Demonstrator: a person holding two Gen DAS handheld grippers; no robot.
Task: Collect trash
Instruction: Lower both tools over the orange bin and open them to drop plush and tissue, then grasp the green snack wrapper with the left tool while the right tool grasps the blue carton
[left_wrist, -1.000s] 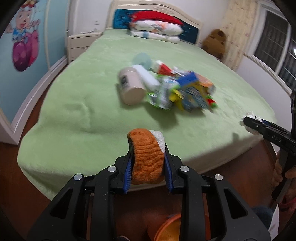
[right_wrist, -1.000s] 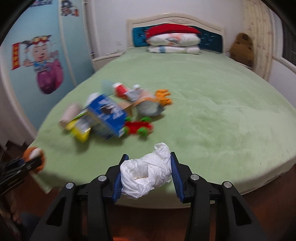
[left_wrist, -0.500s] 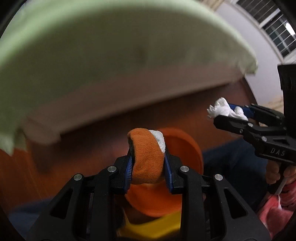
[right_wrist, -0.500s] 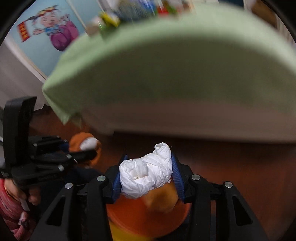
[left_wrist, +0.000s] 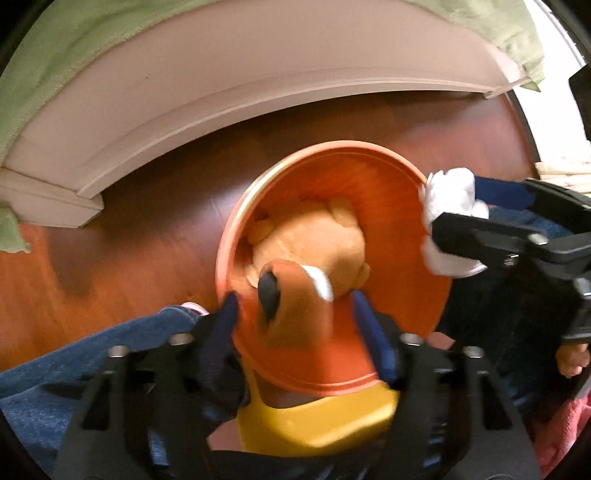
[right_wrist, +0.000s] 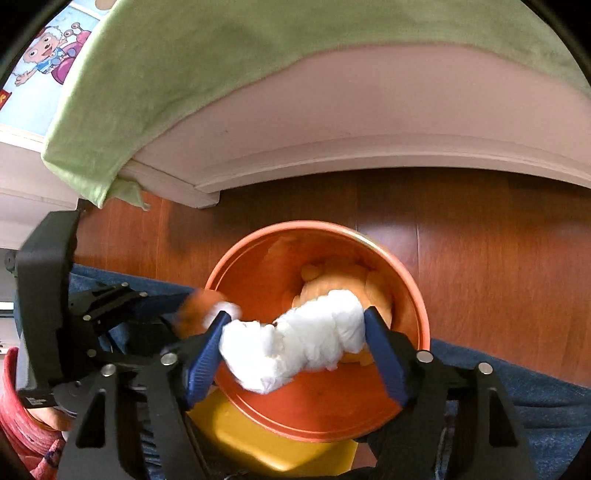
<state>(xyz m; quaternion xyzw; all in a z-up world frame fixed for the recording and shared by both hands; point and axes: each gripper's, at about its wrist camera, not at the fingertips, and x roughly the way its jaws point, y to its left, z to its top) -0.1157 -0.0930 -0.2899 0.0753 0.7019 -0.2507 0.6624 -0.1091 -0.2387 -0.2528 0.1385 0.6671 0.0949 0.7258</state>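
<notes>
Hovering over the orange bin (left_wrist: 402, 295) with both loads, left gripper (left_wrist: 295, 310) jaws spreading off the soft orange wad (left_wrist: 291, 295) at six o'clock, right gripper (right_wrist: 295, 339) jaws pinching the light, crushable white tissue (right_wrist: 295, 339) across its middle.
</notes>
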